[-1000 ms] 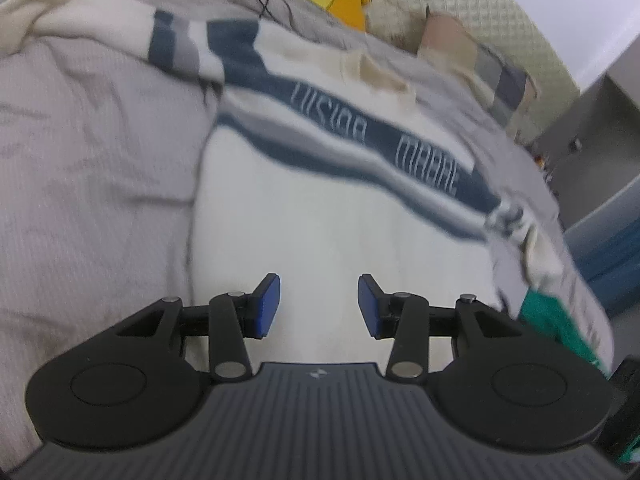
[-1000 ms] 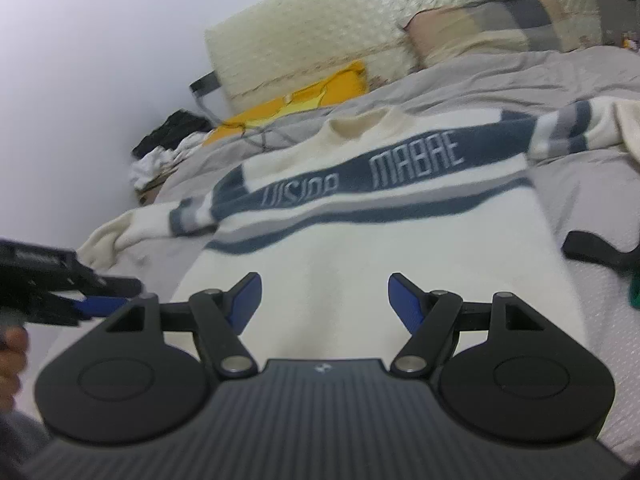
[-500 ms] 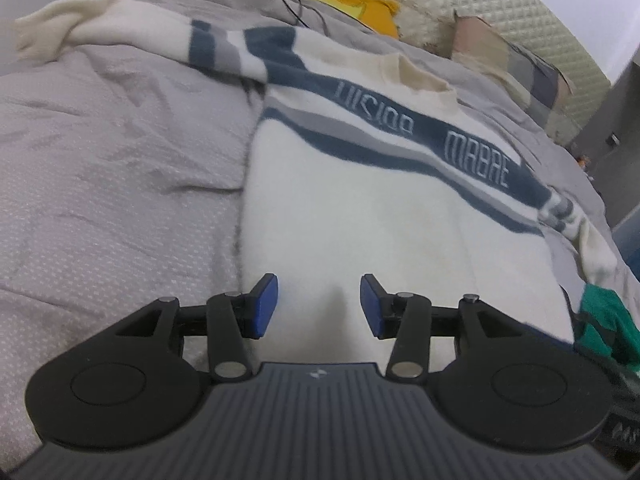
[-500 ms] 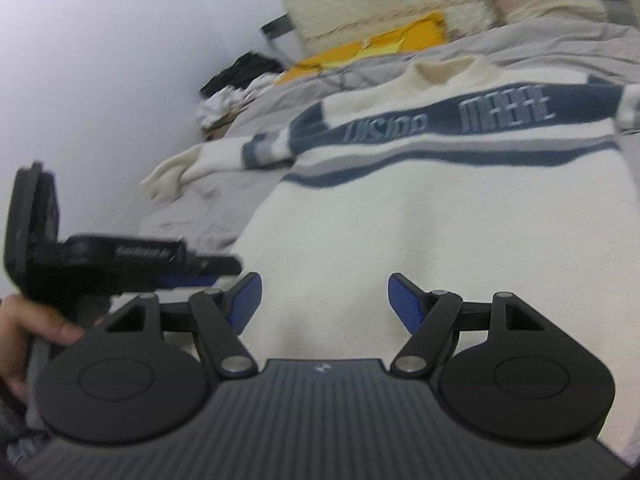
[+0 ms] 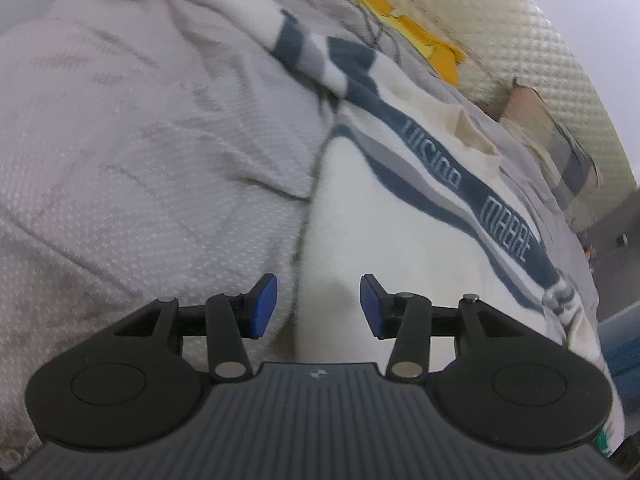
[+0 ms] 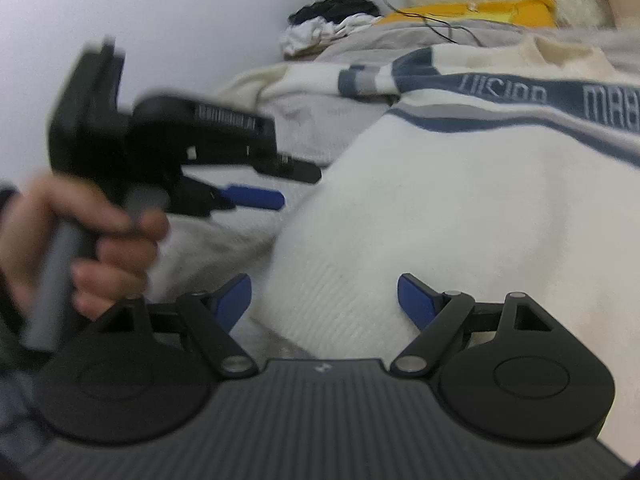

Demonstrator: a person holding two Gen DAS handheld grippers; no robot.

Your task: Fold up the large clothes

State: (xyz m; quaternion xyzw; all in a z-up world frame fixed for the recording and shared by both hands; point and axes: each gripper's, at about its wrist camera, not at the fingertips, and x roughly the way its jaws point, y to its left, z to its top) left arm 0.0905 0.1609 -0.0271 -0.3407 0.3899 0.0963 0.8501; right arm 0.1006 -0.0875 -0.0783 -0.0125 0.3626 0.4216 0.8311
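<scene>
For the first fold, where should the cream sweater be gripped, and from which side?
Grip the cream sweater at its ribbed bottom hem, coming in from the hem end, low along the bedspread. It lies flat, collar away, so the hem is the nearest free edge. The left gripper and right gripper both hover open there.

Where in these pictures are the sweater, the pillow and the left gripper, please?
sweater (image 5: 400, 248), left wrist view, on its plain white body below the stripes.
pillow (image 5: 560, 140), left wrist view, on its checked face by the headboard.
left gripper (image 6: 276, 188), right wrist view, between its fingertips.
</scene>
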